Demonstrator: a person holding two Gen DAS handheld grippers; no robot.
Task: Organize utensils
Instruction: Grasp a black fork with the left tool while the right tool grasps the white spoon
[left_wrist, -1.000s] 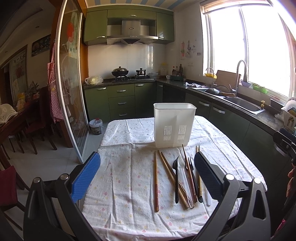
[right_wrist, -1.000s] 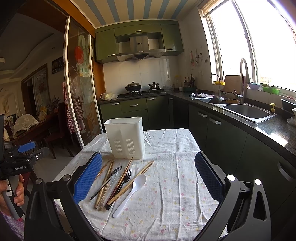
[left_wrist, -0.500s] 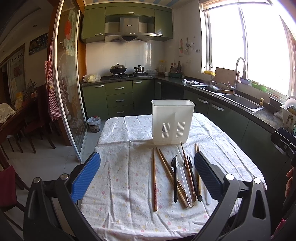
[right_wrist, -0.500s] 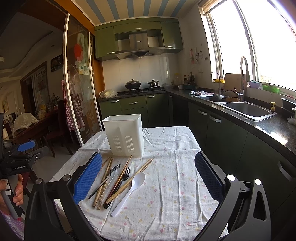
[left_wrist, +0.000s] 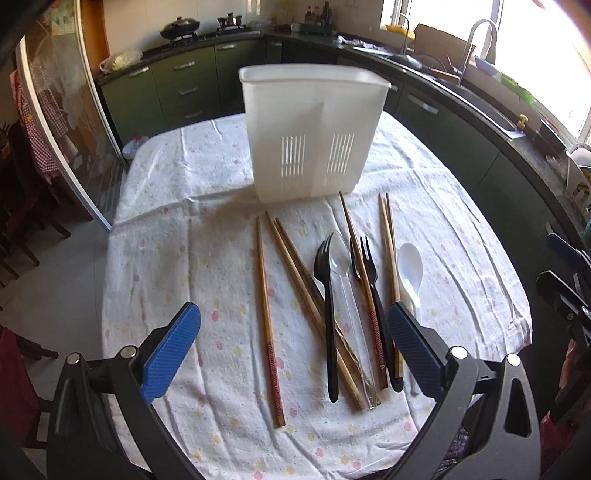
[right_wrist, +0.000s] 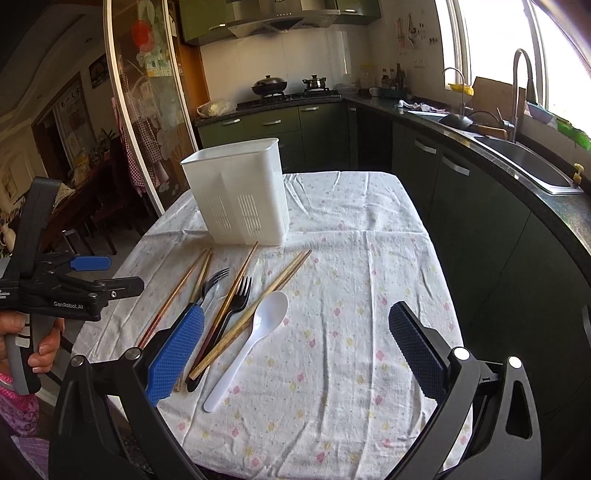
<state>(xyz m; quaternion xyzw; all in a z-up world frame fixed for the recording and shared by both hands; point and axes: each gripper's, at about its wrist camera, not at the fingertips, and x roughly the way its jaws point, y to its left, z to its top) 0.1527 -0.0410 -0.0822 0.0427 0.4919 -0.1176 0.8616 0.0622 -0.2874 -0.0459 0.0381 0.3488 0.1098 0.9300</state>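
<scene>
A desk covered with a white flower-printed cloth is seen from both wrist cameras. A white plastic utensil holder with slotted walls stands upright toward the far edge of the desk, and nothing can be seen sticking out of it.

The utensils are laid loose on the cloth between the holder and the near edge. In the left wrist view a single chopstick with a red-patterned end is laid furthest toward the left edge, apart from the rest. Next to it a pair of brown chopsticks is crossed by a black fork, with a clear plastic spoon lying just beside it. A second black fork and another red-ended chopstick are overlapped further toward the right edge, followed by a light wooden pair of chopsticks and a white spoon, whose handle is partly hidden behind a gripper finger.

The left gripper is held above the near edge with its blue-padded fingers spread wide apart around the near ends of the utensils, and nothing is held. The right gripper is likewise held wide apart and empty, over the near right part of the desk, with the white spoon lying between its fingers.
</scene>
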